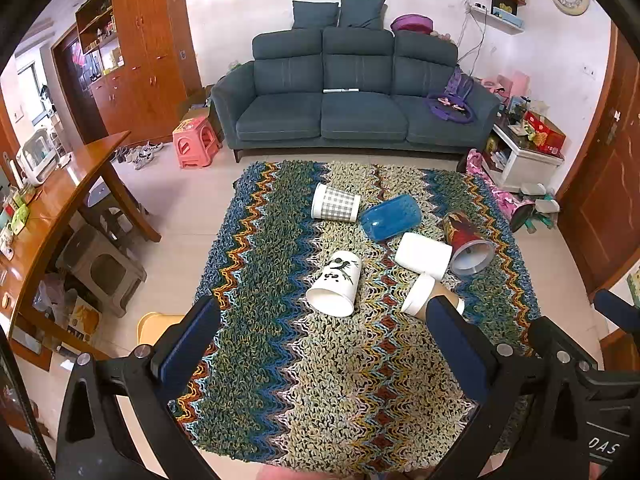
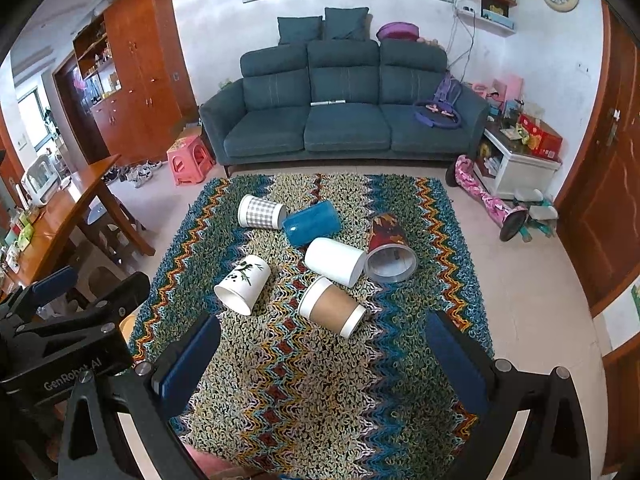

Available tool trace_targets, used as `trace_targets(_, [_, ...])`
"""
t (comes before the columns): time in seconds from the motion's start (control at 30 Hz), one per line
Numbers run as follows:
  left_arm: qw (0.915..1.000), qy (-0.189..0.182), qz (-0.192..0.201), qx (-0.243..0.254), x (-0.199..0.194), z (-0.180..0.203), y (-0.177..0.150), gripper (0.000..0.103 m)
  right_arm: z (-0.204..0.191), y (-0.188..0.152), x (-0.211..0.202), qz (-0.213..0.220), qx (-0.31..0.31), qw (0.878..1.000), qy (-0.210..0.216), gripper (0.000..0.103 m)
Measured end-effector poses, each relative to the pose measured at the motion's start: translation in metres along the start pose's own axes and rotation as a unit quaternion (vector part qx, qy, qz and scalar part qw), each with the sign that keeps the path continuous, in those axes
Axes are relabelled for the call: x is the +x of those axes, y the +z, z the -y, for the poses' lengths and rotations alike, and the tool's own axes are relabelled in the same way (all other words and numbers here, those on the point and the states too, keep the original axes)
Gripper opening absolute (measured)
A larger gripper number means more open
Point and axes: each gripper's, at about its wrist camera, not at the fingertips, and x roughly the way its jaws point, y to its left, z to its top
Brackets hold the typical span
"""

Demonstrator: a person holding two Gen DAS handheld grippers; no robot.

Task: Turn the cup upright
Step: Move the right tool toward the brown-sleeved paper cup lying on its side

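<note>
Several cups lie on their sides on a zigzag rug (image 1: 320, 380) (image 2: 312, 380): a white panda cup (image 1: 335, 284) (image 2: 243, 284), a brown-sleeved paper cup (image 1: 424, 294) (image 2: 332, 307), a plain white cup (image 1: 423, 256) (image 2: 335, 261), a blue cup (image 1: 391, 217) (image 2: 312, 224), a checked cup (image 1: 335, 202) (image 2: 261, 212) and a red patterned cup (image 1: 468, 243) (image 2: 390, 249). My left gripper (image 1: 324, 312) is open and empty, above the rug just short of the panda cup. My right gripper (image 2: 322, 328) is open and empty, just short of the brown cup.
A blue sofa (image 1: 352, 96) stands behind the rug. A wooden table (image 1: 76, 184) with stools under it is on the left, a pink stool (image 1: 196, 142) near the sofa, a white side table (image 1: 524, 152) and toys on the right.
</note>
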Motion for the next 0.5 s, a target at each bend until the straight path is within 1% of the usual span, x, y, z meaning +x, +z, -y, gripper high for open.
trace_targets(0.27, [0.9996, 0.012, -0.024, 0.000, 0.013, -0.002, 0.014, 0.103, 0.003, 0.000, 0.011, -0.011, 0.000, 1.000, -0.006, 0.103])
trace_targets(0.33, [0.9994, 0.018, -0.031, 0.001, 0.018, -0.003, 0.016, 0.103, 0.005, -0.001, 0.016, -0.014, 0.000, 1.000, -0.007, 0.103])
trace_targets(0.5, [0.9987, 0.019, -0.047, -0.002, 0.033, -0.005, 0.018, 0.103, 0.011, -0.009, 0.033, -0.030, -0.001, 1.000, -0.010, 0.103])
